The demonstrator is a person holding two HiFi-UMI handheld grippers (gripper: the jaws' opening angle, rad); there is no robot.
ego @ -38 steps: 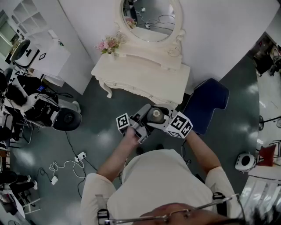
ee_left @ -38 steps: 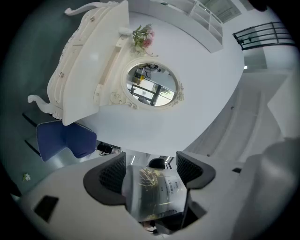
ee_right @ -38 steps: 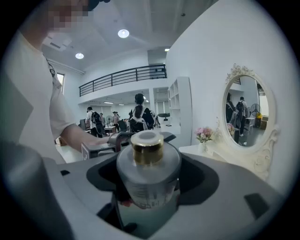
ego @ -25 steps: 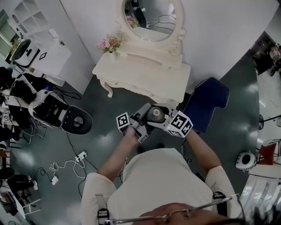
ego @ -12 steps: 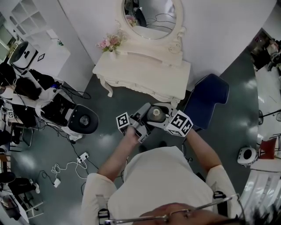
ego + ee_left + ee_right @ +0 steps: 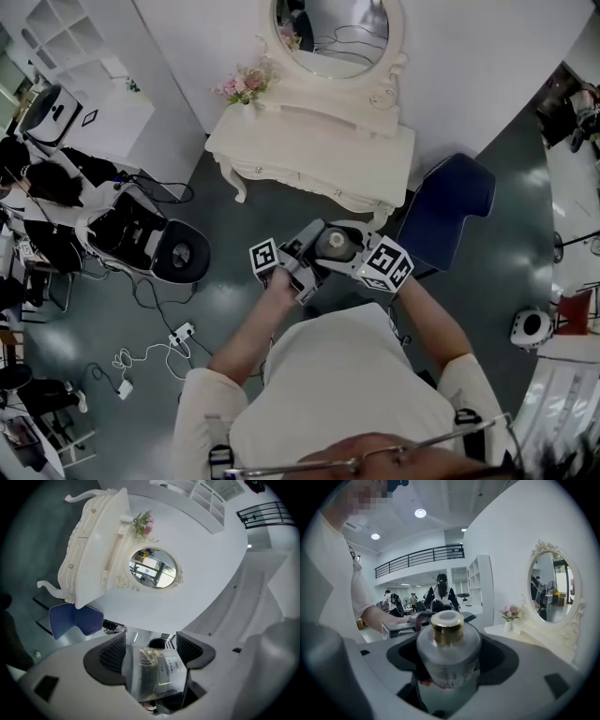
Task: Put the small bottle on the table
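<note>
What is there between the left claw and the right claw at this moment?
The small bottle: the head view shows it between the left claw and the right claw, and each gripper view shows its claw closed on it.

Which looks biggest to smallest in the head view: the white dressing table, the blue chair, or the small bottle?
Largest: white dressing table.
Middle: blue chair, clearly smaller.
Smallest: small bottle, even though it is nearest the camera.

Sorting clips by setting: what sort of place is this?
Probably a staged bedroom corner in a lab or studio: a white dressing table with oval mirror, beside equipment and loose cables.
</note>
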